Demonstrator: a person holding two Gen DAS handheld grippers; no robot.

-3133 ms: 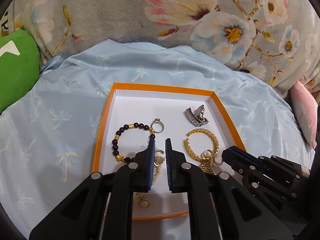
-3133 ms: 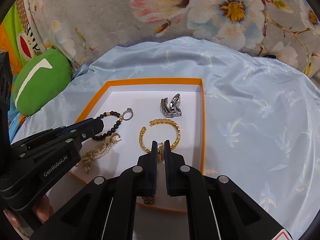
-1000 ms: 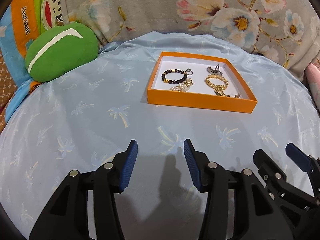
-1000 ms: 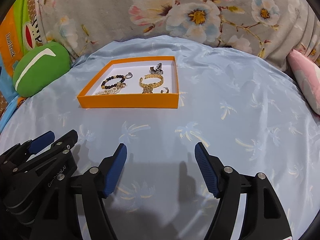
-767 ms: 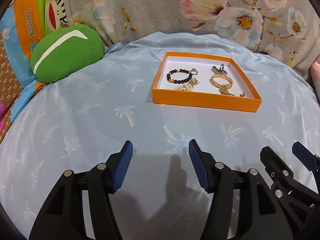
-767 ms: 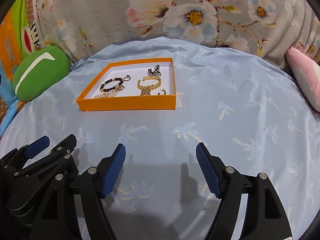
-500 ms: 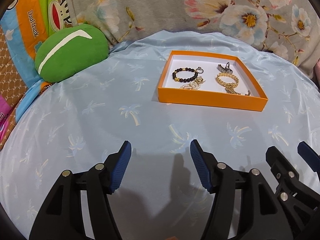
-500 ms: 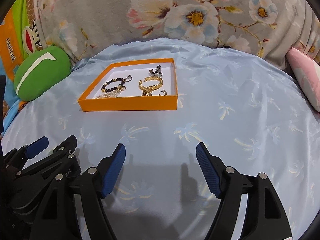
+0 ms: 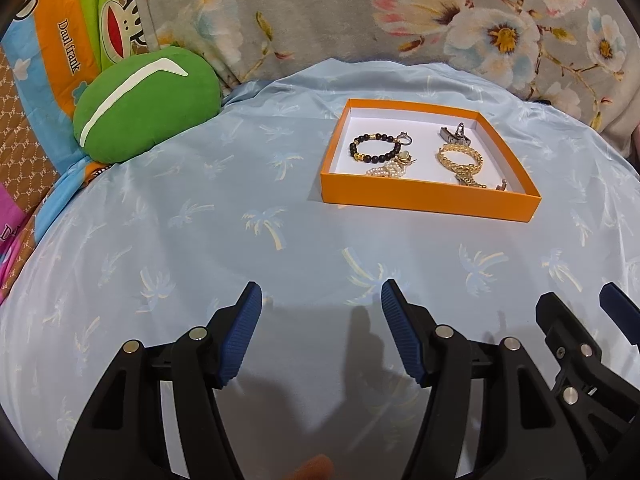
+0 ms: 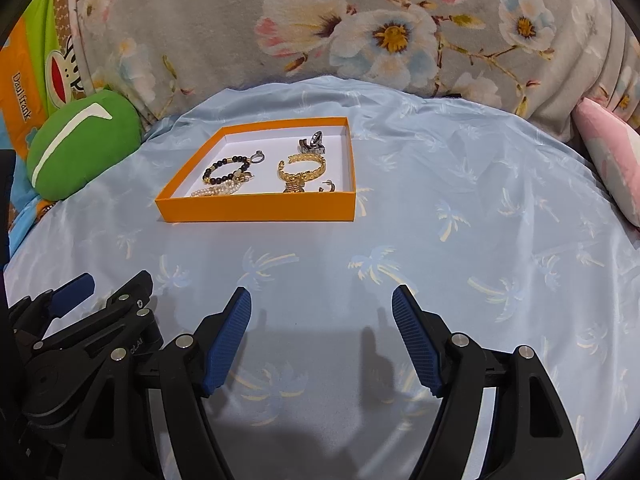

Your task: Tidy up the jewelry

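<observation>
Orange tray [image 9: 430, 200] of jewelry sits well ahead of both tongs on the blue sheet [image 9: 200, 240]. Left tongs [image 9: 320, 320]: jaws just widened, nothing between. Right tongs [image 10: 322, 316]: agape, empty. Tray lies ahead-right of left, ahead-left of right; neither clearly nearer.

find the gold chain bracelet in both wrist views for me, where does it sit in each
Left wrist view: gold chain bracelet lies in the right half of the orange box, upper right of the picture.
Right wrist view: the same bracelet lies in the box's right half, just left of the picture's centre, upper part.
Shared landmark: the green cushion sits left of the box in both.
</observation>
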